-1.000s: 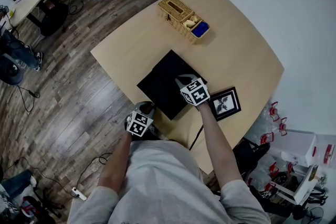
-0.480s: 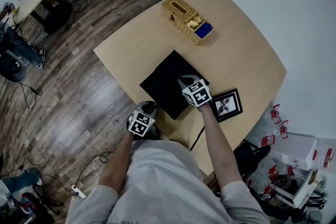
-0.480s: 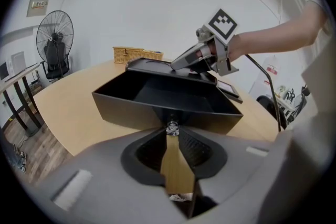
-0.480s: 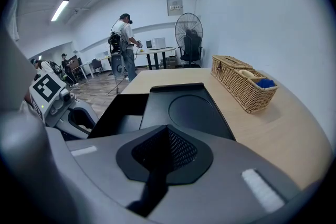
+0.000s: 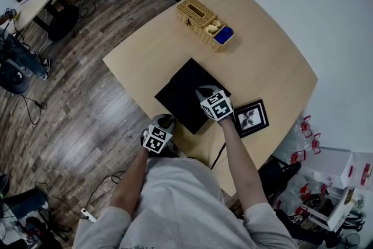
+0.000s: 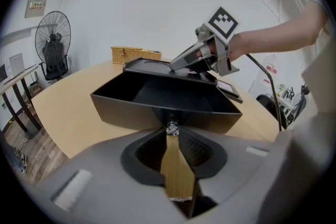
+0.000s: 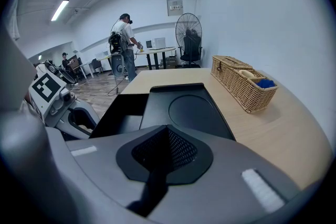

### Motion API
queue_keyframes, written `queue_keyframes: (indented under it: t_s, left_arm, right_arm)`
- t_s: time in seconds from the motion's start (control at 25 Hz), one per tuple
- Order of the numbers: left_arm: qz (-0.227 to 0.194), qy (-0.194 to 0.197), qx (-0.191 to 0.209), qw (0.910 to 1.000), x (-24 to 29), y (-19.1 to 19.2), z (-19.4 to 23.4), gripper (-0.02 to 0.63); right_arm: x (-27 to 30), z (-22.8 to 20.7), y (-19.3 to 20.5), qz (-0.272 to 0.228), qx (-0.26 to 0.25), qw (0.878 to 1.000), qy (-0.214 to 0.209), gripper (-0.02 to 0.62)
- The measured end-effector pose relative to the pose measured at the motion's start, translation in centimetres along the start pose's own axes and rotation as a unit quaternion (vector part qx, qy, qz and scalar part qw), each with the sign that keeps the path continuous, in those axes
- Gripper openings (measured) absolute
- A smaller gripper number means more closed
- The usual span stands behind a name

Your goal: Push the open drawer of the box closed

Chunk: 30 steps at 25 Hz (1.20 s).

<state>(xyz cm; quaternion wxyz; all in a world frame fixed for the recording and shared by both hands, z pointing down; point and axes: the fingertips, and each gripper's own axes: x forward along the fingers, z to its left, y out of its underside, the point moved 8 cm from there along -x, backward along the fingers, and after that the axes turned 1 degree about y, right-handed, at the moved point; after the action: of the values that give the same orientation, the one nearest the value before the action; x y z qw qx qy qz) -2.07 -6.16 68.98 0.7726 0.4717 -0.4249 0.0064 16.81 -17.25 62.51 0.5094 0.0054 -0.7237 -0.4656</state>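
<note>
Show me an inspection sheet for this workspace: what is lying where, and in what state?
Surface: light wooden table.
Job's things: black box; its drawer stands open, nothing seen inside.
Clutter: wicker basket holding something blue; framed picture.
Grippers: left gripper jaws together, tips at the drawer's knob; right gripper jaws together, over the box top.
Cables: black cable hangs past the table edge; floor cables.
Surroundings: wood floor, fan, person standing far off.
</note>
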Motion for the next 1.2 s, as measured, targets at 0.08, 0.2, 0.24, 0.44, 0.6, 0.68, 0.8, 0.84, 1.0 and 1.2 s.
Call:
queue_keyframes:
  t_s: [0.08,0.2,0.24,0.44,0.6,0.68,0.8,0.84,1.0,1.2]
  left_arm:
    - [0.003,0.001,0.001,1.0,0.0,-0.1,0.0,0.127]
    - [0.003,0.002,0.001,1.0,0.0,-0.3,0.2,0.127]
    - [0.004,0.002,0.002,1.0,0.0,-0.3,0.3,0.127]
    - [0.004,0.004,0.007,1.0,0.4,-0.7,0.4,0.127]
    - [0.007,0.008,0.011,0.9999,0.7,-1.0,0.5,0.127]
    - [0.01,0.011,0.013,0.9998,0.9,-1.0,0.5,0.127]
    - [0.011,0.013,0.017,0.9997,1.1,-1.2,0.5,0.127]
    - [0.009,0.013,0.019,0.9997,1.2,-1.4,0.5,0.127]
    - [0.008,0.014,0.022,0.9996,1.4,-1.7,0.3,0.127]
    - [0.013,0.018,0.024,0.9995,1.8,-2.0,0.3,0.127]
  right_arm:
    - [0.0,0.0,0.0,0.0,0.001,1.0,0.0,0.002]
    - [0.0,0.2,-0.2,0.0,0.001,1.0,0.001,0.002]
    - [0.1,0.3,-0.3,0.0,0.0,1.0,0.001,0.002]
    - [0.1,0.3,-0.3,-0.001,-0.001,1.0,0.001,0.002]
    - [0.2,0.3,-0.2,-0.001,-0.002,1.0,0.003,0.002]
    - [0.2,0.4,-0.2,-0.001,-0.003,1.0,0.003,0.002]
    - [0.2,0.4,-0.3,-0.001,-0.003,1.0,0.004,0.002]
    - [0.3,0.4,-0.3,-0.001,-0.003,1.0,0.004,0.002]
    - [0.3,0.4,-0.2,-0.002,-0.003,1.0,0.001,0.002]
    - [0.2,0.4,-0.2,-0.002,-0.001,1.0,0.001,0.002]
